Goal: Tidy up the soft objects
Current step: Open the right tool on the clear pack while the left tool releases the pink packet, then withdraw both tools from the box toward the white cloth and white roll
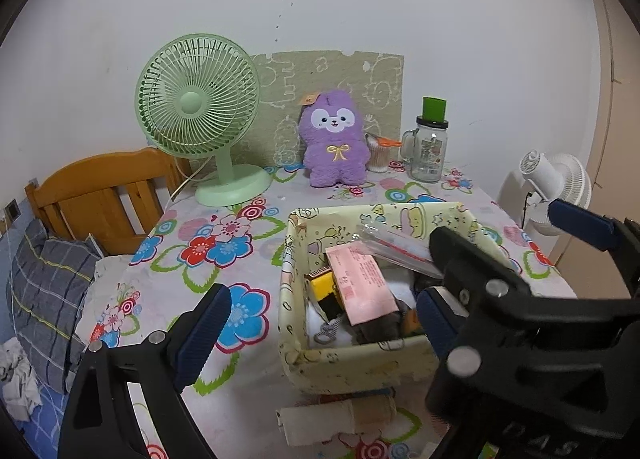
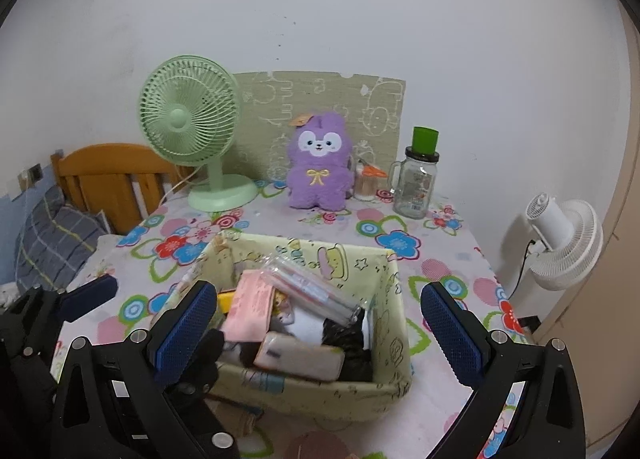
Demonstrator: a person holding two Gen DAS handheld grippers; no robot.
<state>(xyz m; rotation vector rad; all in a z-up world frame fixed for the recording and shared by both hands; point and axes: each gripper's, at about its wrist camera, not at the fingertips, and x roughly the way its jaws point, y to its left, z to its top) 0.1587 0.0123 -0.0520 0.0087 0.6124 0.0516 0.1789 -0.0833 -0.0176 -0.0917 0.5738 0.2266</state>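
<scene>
A cream fabric basket [image 1: 356, 373] [image 2: 316, 391] printed with cartoons stands on the flowered table. It holds a pink packet [image 1: 362, 285] [image 2: 250, 309], a clear plastic pack [image 2: 316, 291], dark and white cloth pieces and a yellow item. A purple plush toy [image 1: 335, 139] [image 2: 318, 161] sits upright at the table's back. My left gripper [image 1: 322, 293] is open above the basket's left half. My right gripper [image 2: 318, 291] is open above the basket, close beside the left one. A beige cloth roll [image 1: 320, 417] lies in front of the basket.
A green desk fan [image 1: 196, 111] stands back left. A glass jar with a green lid [image 1: 428, 147] and a cotton swab cup [image 1: 378, 157] stand back right. A white fan [image 2: 560, 231] is off the table's right edge. A wooden headboard [image 1: 100, 187] and checked pillow [image 1: 48, 291] lie left.
</scene>
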